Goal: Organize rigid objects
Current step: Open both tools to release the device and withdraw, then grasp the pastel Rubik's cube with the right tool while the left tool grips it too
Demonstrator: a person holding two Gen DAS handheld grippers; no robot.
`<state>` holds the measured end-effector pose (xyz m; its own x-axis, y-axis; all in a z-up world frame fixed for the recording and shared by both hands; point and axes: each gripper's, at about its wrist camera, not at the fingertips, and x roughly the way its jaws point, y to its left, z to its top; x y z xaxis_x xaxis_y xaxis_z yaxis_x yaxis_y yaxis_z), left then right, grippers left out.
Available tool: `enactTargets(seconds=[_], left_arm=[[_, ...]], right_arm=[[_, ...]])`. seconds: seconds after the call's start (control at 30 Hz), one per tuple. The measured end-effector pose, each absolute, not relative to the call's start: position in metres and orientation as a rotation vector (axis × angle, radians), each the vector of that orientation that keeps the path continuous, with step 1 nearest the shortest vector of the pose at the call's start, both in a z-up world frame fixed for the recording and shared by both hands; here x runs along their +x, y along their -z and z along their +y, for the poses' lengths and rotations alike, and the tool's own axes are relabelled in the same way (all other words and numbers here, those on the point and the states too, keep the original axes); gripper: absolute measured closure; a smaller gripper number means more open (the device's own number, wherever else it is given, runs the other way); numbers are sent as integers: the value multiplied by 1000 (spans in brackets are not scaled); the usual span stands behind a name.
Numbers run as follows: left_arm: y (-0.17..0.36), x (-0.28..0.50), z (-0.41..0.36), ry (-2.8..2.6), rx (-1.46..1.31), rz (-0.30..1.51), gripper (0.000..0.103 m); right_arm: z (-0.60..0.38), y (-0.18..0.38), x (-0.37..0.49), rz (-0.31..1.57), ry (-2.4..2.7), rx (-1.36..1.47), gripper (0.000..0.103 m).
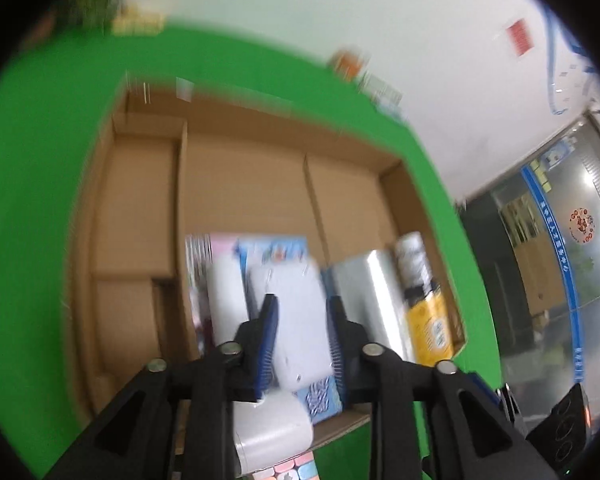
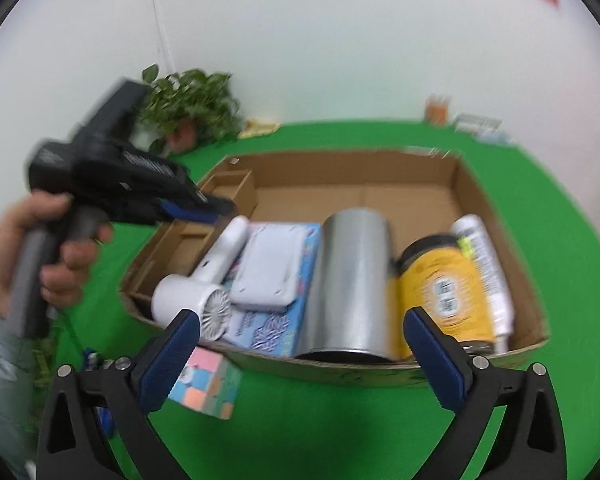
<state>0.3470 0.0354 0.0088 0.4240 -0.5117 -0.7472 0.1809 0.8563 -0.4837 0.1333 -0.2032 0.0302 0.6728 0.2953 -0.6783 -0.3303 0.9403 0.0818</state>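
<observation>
A cardboard box point(image 2: 460, 184) lies on the green cloth point(image 2: 340, 432). Inside it lie a white handheld fan point(image 2: 204, 280), a white flat device point(image 2: 268, 268) on a blue packet point(image 2: 268, 332), a silver cylinder point(image 2: 348, 280), a yellow jar point(image 2: 440, 288) and a white bottle point(image 2: 484, 264). A pastel puzzle cube point(image 2: 204, 384) sits outside, against the box's near wall. My right gripper point(image 2: 308, 340) hovers wide open in front of the cylinder, holding nothing. My left gripper point(image 1: 303, 302), held by a hand point(image 2: 60, 248), hangs over the fan and the white device point(image 1: 300, 320) with a narrow gap, gripping nothing.
Cardboard dividers point(image 2: 228, 188) form small compartments at the box's left end; its far half is bare cardboard point(image 1: 240, 184). A potted plant point(image 2: 192, 108), an orange item point(image 2: 438, 110) and small packets point(image 2: 476, 124) stand at the table's far edge by the white wall.
</observation>
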Motion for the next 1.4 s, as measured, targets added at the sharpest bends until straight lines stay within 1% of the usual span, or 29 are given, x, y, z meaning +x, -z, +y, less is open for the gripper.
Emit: enactTargets(seconds=[0.03, 0.07, 0.1, 0.13, 0.23, 0.27, 0.4, 0.6, 0.77, 0.87, 1.03, 1.13, 1.27, 1.33, 1.4], left_arm=[[-27, 335, 36, 409, -310, 974, 54], [-40, 325, 37, 377, -268, 910, 32], [-54, 310, 36, 339, -218, 826, 22], [-64, 296, 36, 308, -181, 751, 17], [-85, 242, 34, 228, -67, 559, 15], [-85, 229, 33, 198, -41, 543, 13], [-69, 190, 32, 88, -6, 555, 13], [-22, 156, 39, 53, -48, 689, 13], [13, 173, 48, 191, -208, 880, 13], [24, 186, 52, 246, -293, 928, 13], [46, 203, 42, 294, -300, 1019, 15], [61, 210, 39, 321, -323, 1080, 20], [76, 217, 41, 349, -378, 1136, 38], [81, 218, 40, 376, -396, 1156, 44], [82, 218, 39, 395, -407, 1159, 44]], right_arm=[[-203, -33, 127, 727, -338, -54, 0], [-202, -37, 121, 700, -332, -57, 0], [-200, -39, 115, 677, -331, -65, 0], [-197, -41, 110, 662, -332, -75, 0], [-186, -40, 96, 655, -340, -128, 1], [-183, -38, 93, 663, -349, -141, 1], [-175, -26, 77, 705, -376, -160, 1], [-176, -1, 59, 775, -436, -116, 1], [-177, 22, 47, 840, -516, -104, 1], [-179, 24, 44, 836, -552, -104, 1], [-181, 30, 59, 874, -572, -101, 1], [-173, 43, 69, 915, -600, -117, 2], [-156, 56, 79, 941, -629, -153, 5], [-146, 60, 85, 947, -671, -155, 7], [-137, 67, 92, 951, -699, -163, 10]])
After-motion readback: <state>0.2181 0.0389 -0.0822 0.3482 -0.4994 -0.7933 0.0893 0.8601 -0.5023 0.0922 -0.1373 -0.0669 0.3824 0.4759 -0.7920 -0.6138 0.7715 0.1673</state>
